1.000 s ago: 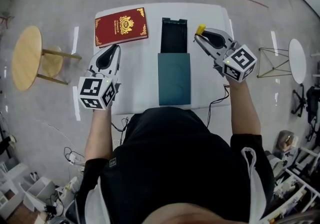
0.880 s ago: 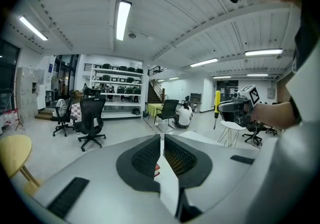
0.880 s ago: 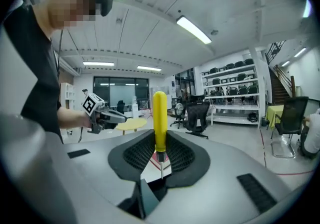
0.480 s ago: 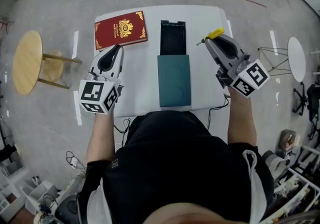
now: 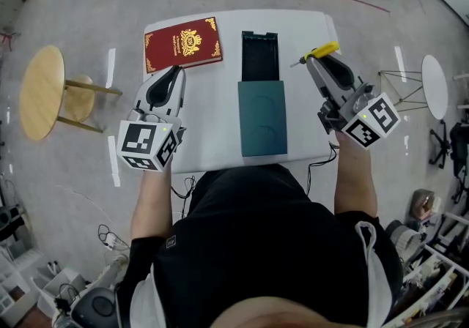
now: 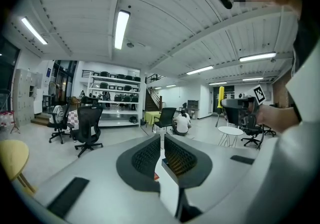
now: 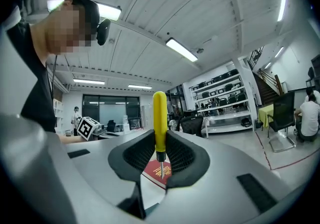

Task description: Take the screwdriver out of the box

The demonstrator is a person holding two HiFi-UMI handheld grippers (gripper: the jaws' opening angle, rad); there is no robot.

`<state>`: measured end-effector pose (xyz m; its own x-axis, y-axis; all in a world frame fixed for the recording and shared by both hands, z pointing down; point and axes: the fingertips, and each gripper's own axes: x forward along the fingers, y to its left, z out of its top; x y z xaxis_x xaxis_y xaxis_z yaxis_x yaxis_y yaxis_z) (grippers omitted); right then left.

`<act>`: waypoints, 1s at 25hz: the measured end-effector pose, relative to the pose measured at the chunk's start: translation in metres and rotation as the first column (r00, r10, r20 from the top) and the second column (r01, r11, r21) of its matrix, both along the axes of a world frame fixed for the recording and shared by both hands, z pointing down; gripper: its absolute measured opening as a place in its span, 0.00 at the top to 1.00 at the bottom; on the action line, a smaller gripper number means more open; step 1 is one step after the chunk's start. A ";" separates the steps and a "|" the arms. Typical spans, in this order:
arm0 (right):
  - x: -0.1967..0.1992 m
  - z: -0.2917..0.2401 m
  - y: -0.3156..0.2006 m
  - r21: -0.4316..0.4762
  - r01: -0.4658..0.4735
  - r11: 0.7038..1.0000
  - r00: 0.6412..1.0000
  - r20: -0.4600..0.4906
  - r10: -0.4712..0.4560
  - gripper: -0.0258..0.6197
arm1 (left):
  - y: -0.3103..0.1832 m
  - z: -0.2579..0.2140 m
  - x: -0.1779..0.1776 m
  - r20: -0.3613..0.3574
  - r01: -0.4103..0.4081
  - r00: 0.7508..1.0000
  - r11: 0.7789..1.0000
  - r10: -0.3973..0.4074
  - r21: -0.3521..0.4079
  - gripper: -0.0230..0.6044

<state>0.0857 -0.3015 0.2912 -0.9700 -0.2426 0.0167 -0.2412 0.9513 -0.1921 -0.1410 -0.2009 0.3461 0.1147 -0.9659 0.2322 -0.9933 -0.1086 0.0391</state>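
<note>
My right gripper [image 5: 311,61] is shut on the yellow-handled screwdriver [image 5: 323,49], held above the right side of the white table [image 5: 308,125]. In the right gripper view the screwdriver [image 7: 160,118] stands upright between the pads, its metal tip pointing down. The box's dark open tray [image 5: 260,56] lies at the table's middle back, with its teal cover [image 5: 262,118] in front of it. My left gripper [image 5: 171,79] hovers over the table's left side, jaws together and nothing between them [image 6: 162,140]. The left gripper view also catches the right gripper [image 6: 240,110].
A red book [image 5: 183,42] lies at the table's back left; it also shows under the jaws [image 7: 159,172]. A round wooden stool [image 5: 40,92] stands left of the table. A small white round table [image 5: 436,88] and a wire stand [image 5: 399,92] are at the right.
The right gripper has risen and moved right, away from the box, and rolled with the screwdriver in it. The left gripper has lifted a little.
</note>
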 end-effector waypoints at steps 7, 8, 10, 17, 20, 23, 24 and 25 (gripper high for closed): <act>-0.022 -0.014 0.011 0.009 0.067 0.998 0.997 0.032 -0.067 0.83 | 0.014 -0.008 0.001 0.032 0.008 0.999 1.000 -0.008 0.018 0.90; -0.019 -0.016 0.012 0.009 0.075 0.997 0.996 0.042 -0.075 0.83 | 0.017 -0.009 0.004 0.029 0.022 0.999 1.000 -0.022 0.018 0.90; -0.011 -0.020 0.012 0.008 0.090 0.996 0.994 0.062 -0.091 0.83 | 0.021 -0.009 0.012 0.030 0.048 0.998 0.999 -0.048 0.014 0.90; 0.033 0.004 0.033 -0.041 0.166 0.985 0.985 0.055 -0.163 0.83 | 0.028 -0.011 0.057 0.032 0.132 0.991 0.991 -0.133 0.020 0.90; 0.044 0.007 0.039 -0.049 0.145 0.988 0.988 0.068 -0.141 0.83 | 0.031 -0.013 0.073 0.042 0.115 0.992 0.993 -0.116 0.029 0.90; 0.048 0.000 0.042 -0.023 0.111 0.994 0.992 0.071 -0.109 0.83 | 0.031 -0.019 0.073 0.053 0.097 0.994 0.994 -0.100 0.046 0.90; 0.048 -0.002 0.043 -0.017 0.100 0.995 0.992 0.073 -0.098 0.83 | 0.030 -0.020 0.071 0.057 0.091 0.994 0.995 -0.093 0.048 0.90; 0.047 -0.003 0.043 -0.017 0.090 0.996 0.993 0.076 -0.089 0.83 | 0.030 -0.020 0.069 0.060 0.083 0.995 0.995 -0.086 0.047 0.90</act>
<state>0.1327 -0.2582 0.2880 -0.9865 -0.1552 -0.0529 -0.1396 0.9641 -0.2258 -0.0720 -0.1711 0.3262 0.0191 -0.9810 0.1929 -0.9994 -0.0245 -0.0258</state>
